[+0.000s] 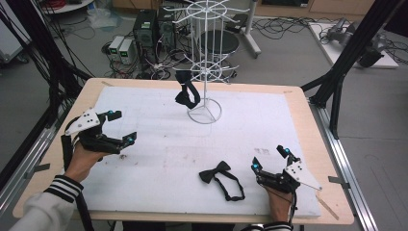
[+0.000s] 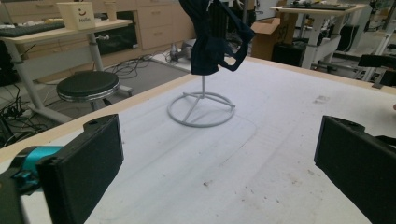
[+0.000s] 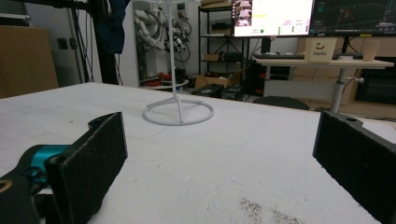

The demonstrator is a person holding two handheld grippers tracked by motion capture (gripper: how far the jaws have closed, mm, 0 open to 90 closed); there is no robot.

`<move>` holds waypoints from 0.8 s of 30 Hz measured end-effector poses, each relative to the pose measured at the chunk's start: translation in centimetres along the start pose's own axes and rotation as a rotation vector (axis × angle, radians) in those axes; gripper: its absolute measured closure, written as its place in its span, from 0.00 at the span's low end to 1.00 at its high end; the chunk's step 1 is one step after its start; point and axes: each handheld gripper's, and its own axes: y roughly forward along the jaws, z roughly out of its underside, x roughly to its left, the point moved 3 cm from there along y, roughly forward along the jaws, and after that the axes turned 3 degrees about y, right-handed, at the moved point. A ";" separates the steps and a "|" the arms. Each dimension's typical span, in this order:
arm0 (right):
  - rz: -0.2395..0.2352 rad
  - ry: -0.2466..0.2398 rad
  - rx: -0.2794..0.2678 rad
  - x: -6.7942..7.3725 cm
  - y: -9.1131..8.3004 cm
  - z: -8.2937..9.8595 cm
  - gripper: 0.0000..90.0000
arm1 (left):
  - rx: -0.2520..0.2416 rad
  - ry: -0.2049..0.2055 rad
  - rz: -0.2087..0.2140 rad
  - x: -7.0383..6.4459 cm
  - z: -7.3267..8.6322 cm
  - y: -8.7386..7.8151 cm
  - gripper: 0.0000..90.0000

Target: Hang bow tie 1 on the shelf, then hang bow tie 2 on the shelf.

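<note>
From above I see my left gripper (image 1: 123, 127) and right gripper (image 1: 270, 158) both spread, black bow tie (image 1: 221, 179) flat just left of the right one, left gripper view, dark bow tie (image 2: 215, 39) hanging on the white stand (image 2: 201, 108), right gripper view, jaws wide over the white mat (image 3: 224, 154).

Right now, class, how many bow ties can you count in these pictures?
2. One bow tie lies flat on the white mat near the right gripper; the other hangs from the white wire rack.

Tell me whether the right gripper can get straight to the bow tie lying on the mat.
Probably yes. The right gripper is open and rests beside the bow tie, with bare white mat between them. The wire stand is farther back, out of the way.
</note>
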 end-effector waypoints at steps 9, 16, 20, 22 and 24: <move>0.000 0.001 0.000 0.0 0.0 0.0 0.02 | -0.007 0.002 -0.014 0.1 0.1 -0.2 0.02; 0.000 -0.001 -0.001 0.0 0.0 0.0 0.02 | -0.015 0.007 -0.022 0.0 0.0 -0.1 0.02; -0.002 0.004 0.002 0.1 -0.1 0.0 0.02 | -0.009 0.008 -0.023 0.0 0.2 -0.1 0.02; -0.002 0.005 -0.002 0.0 0.0 0.0 0.02 | -0.010 0.003 -0.016 -0.1 0.3 -0.1 0.02; -0.001 0.002 -0.002 0.0 0.0 0.0 0.02 | -0.008 0.009 -0.019 -0.2 0.4 -0.2 0.02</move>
